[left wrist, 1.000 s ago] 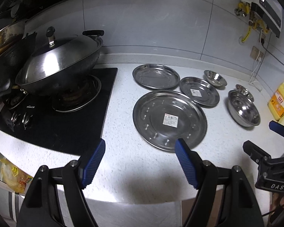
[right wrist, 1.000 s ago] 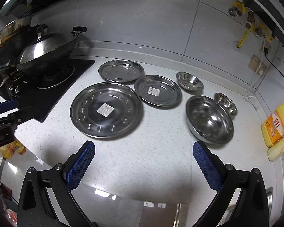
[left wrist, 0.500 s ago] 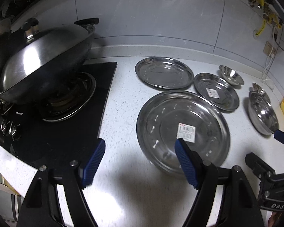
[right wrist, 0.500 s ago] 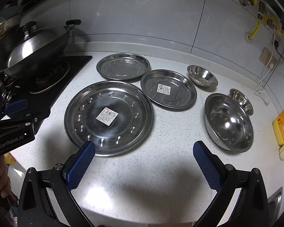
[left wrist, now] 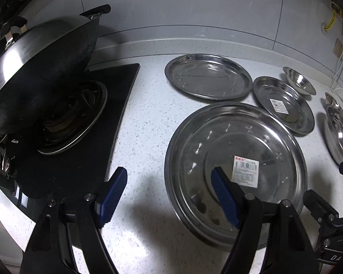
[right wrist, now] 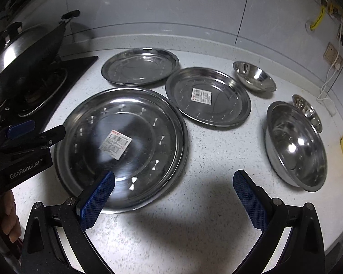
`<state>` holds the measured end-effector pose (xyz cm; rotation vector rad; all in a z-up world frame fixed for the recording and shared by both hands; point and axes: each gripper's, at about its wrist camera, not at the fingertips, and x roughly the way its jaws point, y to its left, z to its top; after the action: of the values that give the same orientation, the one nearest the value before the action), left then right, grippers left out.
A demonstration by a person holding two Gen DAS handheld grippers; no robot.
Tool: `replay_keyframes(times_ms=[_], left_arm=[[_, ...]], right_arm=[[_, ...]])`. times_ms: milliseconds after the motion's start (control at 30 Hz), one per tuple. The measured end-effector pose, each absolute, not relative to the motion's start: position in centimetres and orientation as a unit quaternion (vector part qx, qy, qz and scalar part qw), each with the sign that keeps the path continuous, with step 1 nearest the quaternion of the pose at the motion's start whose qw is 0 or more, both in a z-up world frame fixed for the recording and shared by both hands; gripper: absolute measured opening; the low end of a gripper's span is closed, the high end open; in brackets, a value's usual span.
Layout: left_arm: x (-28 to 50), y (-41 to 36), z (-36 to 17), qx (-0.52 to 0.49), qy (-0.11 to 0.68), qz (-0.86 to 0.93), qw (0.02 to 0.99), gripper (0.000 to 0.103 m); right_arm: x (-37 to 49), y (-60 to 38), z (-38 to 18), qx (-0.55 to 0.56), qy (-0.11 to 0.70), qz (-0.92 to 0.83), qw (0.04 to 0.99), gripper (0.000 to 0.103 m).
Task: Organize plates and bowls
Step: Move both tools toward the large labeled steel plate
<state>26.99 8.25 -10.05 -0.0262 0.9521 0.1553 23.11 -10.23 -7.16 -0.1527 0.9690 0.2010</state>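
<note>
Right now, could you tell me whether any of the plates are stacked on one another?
No, the large plate, the medium plate and the back plate each lie separately on the counter.

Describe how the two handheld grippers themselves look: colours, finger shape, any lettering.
Both are matte black frames with silver screws at the joints. The left gripper and the right gripper each end in two flat blue finger pads with a fine ribbed or cross-hatched texture. White "GenRobot.AI" lettering marks the left gripper's body in the right wrist view. A bare hand grips its handle.
</note>
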Motion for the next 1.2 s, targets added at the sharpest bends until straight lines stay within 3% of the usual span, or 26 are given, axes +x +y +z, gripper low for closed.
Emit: replay_keyframes(times_ms=[567,1200], left_arm=[[26.6,7.5,-8.3,0.009,0.392,0.092,0.915,0.075],[29.8,8.6,-13.0,-0.025,0.469,0.061,0.881,0.075]], right_arm=[[24.9,-10.3,-8.0,-0.075,0.465,0.095,0.877,0.102],[27.4,-10.0,-10.9,-0.052,0.499,0.101,0.859,0.102]])
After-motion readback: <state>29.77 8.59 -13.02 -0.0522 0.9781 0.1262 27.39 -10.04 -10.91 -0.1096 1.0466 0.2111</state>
